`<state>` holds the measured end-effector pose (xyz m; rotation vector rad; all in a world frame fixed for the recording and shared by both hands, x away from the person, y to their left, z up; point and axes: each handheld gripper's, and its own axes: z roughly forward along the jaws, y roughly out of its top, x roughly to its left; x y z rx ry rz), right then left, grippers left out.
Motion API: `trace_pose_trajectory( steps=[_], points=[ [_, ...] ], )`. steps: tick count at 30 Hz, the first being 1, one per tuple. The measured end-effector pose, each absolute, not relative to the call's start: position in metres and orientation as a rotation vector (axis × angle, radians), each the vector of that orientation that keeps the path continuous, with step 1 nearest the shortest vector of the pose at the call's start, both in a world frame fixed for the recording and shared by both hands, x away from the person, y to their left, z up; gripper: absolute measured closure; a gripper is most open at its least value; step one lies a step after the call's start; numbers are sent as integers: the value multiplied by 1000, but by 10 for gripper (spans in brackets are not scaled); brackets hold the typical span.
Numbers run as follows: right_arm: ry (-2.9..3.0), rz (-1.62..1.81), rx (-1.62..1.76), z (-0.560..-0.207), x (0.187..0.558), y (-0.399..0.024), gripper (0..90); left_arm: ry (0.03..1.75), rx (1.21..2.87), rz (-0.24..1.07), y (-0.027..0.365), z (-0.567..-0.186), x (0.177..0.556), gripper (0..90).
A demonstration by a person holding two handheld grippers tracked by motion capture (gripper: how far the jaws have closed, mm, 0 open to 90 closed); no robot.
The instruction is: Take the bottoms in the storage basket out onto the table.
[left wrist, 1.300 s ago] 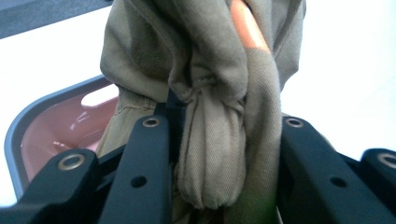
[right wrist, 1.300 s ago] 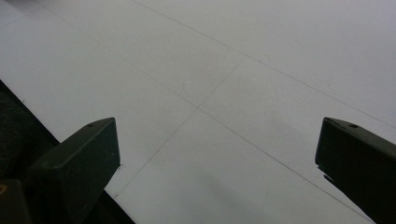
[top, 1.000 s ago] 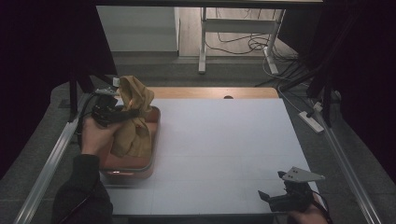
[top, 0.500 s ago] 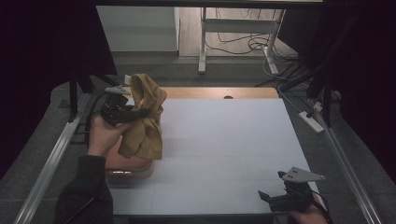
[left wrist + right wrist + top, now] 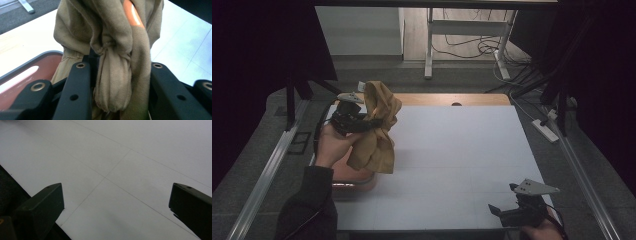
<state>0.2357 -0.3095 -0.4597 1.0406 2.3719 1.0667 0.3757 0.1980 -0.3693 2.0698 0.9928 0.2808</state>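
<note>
White desk (image 5: 462,160) crossed by faint seam lines, with a strip of bare wood along its far edge; grey floor around it, dark curtains on both sides, a metal stand and loose cables beyond.

Left claw (image 5: 374,121) raised above the desk's left side, held in a hand (image 5: 328,145), jaws clamped on a bunched tan cloth (image 5: 377,130). From the left gripper view, cloth (image 5: 117,62) pinched between the two black jaws in a gathered knot, folds hanging below them. Lower end of the cloth draped over a shallow reddish-brown tray with a dark rim (image 5: 354,177) at the left edge of the desk; same tray (image 5: 27,75) behind the jaws.

Right claw (image 5: 504,212) low at the near right corner, jaws wide apart, holding nothing, bare white surface between them in the right gripper view.

Centre and far right of the desk open, well apart from both claws.
</note>
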Motion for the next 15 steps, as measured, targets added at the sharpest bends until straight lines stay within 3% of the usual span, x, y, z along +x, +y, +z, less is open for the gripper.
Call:
trace_pose_trajectory(
  steps=[15],
  points=[
    [2373,1066,1043,-460,236,-309,1,920,2099,272,163,-366,381,680]
  ],
)
